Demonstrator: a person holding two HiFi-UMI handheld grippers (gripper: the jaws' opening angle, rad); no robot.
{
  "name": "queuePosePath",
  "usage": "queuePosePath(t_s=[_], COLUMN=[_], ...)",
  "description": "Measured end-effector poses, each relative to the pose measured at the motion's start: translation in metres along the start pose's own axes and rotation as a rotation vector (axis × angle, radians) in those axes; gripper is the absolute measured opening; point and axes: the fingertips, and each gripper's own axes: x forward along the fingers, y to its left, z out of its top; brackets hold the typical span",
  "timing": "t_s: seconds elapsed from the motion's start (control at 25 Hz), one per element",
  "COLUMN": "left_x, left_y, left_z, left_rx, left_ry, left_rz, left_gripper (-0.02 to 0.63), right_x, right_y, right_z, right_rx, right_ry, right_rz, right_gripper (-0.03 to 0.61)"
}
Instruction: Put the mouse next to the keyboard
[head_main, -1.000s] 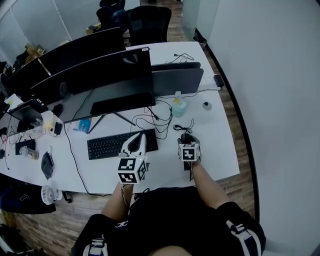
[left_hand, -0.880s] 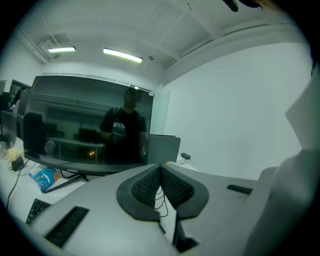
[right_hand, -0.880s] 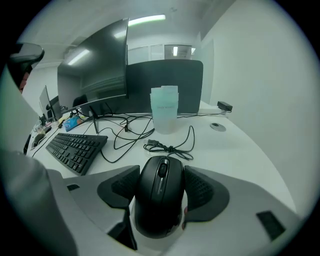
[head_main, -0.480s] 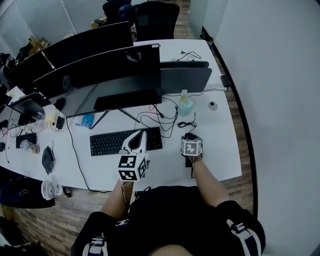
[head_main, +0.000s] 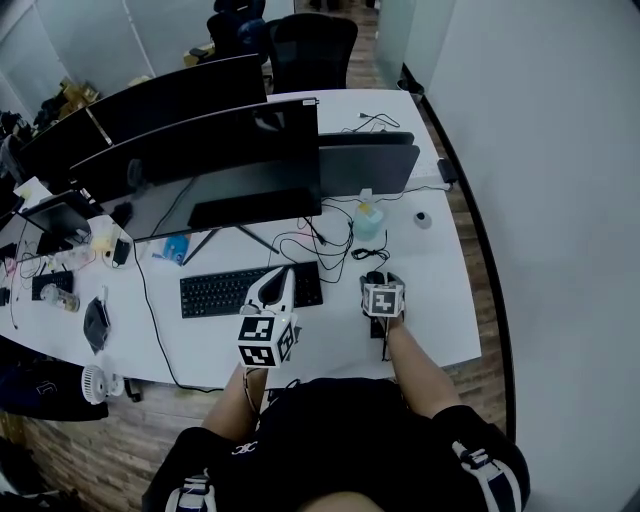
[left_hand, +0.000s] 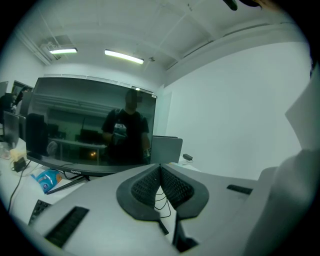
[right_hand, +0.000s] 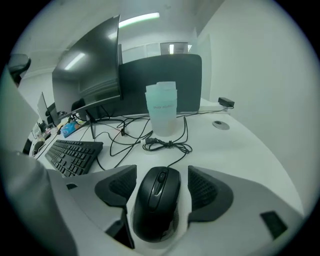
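The right gripper (head_main: 376, 284) sits at the end of a bare forearm (head_main: 415, 365) stretched forward from the person's body and tilts steeply down at the white desk (head_main: 445, 300). Its jaws have just been opening and stand wide, with the black mouse (right_hand: 157, 200) lying on the desk between them and a gap showing at the right-hand pad (right_hand: 202, 187); the keyboard (right_hand: 75, 152) lies just to this gripper's left and a coiled cable (right_hand: 167, 145) just ahead. The left gripper (left_hand: 160, 172) is held nearly level over the keyboard's right end, its jaws pressed together on nothing, pointing toward the monitor (left_hand: 90, 125).
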Motion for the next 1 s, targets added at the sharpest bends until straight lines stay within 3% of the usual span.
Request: queuePosePath(t_s=[0.2, 0.28, 0.44, 0.6, 0.76, 1.0], left_x=[-0.002, -0.003, -0.003, -0.001, 0.0, -0.002], left_y=[-0.009, -0.012, -0.018, -0.022, -0.028, -0.029], left_z=[0.004, 0.004, 0.004, 0.007, 0.013, 0.016], left_rx=[0.011, 0.011, 0.013, 0.013, 0.017, 0.017], left_ry=[-0.011, -0.013, -0.022, -0.036, -0.055, -0.069], left_rz=[-0.014, -0.018, -0.031, -0.04, -0.051, -0.053], left_gripper=[0.012, 0.012, 0.012, 0.012, 0.012, 0.012], right_x=[-0.024, -0.044, -0.098, -0.157, -0.204, -0.225], right_y=[0.0, 0.001, 0.004, 0.006, 0.02, 0.03], right_z=[0.031, 0.052, 0.098, 0.139, 0.159, 0.158], right_rx=[0.01, 0.011, 0.012, -0.019, -0.066, -0.044], right_ry=[-0.125, -0.198, -0.398, -0.59, -0.716, -0.749], right_rz=[0.018, 0.02, 0.013, -0.043, -0.004, 0.035], right_gripper=[0.35, 0.322, 0.211, 0.015, 0.012, 0.012])
